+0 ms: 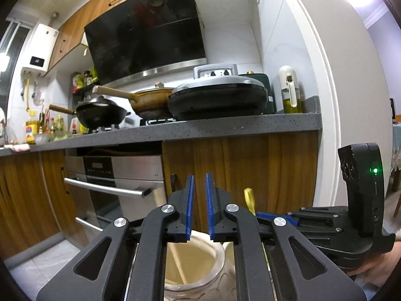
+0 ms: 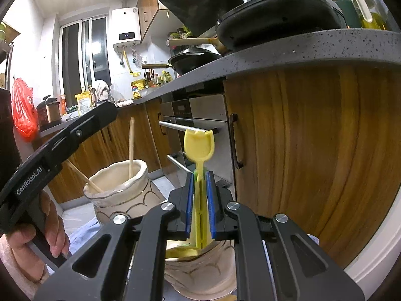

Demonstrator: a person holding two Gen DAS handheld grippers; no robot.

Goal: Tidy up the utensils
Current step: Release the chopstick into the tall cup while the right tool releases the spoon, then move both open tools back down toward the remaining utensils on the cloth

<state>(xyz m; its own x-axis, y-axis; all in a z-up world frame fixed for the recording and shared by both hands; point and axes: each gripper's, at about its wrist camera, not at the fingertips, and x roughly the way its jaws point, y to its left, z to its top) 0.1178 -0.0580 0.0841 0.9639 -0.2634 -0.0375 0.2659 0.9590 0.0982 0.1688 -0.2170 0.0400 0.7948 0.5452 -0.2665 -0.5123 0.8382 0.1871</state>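
Observation:
My left gripper (image 1: 199,178) hovers just above a cream ceramic jar (image 1: 213,268) that holds a wooden chopstick (image 1: 178,260). Its blue pads stand a narrow gap apart, open, with nothing between them. In the right wrist view the same jar (image 2: 120,195) shows two chopsticks (image 2: 131,145), and a hand holds the left gripper (image 2: 110,113) over it. My right gripper (image 2: 199,175) is shut on the handle of a yellow plastic spoon (image 2: 199,145), bowl end up. It is above a second cream jar (image 2: 200,271) with yellow items inside. The spoon tip (image 1: 249,198) and right gripper (image 1: 259,213) also show in the left wrist view.
A grey speckled counter (image 1: 225,125) with pans and an electric griddle (image 1: 218,97) overhangs wooden cabinet doors (image 2: 300,163). A steel built-in appliance (image 1: 120,175) with bar handles sits to the left. A blue cloth (image 2: 82,230) lies beside the jars, above the tiled floor (image 1: 42,263).

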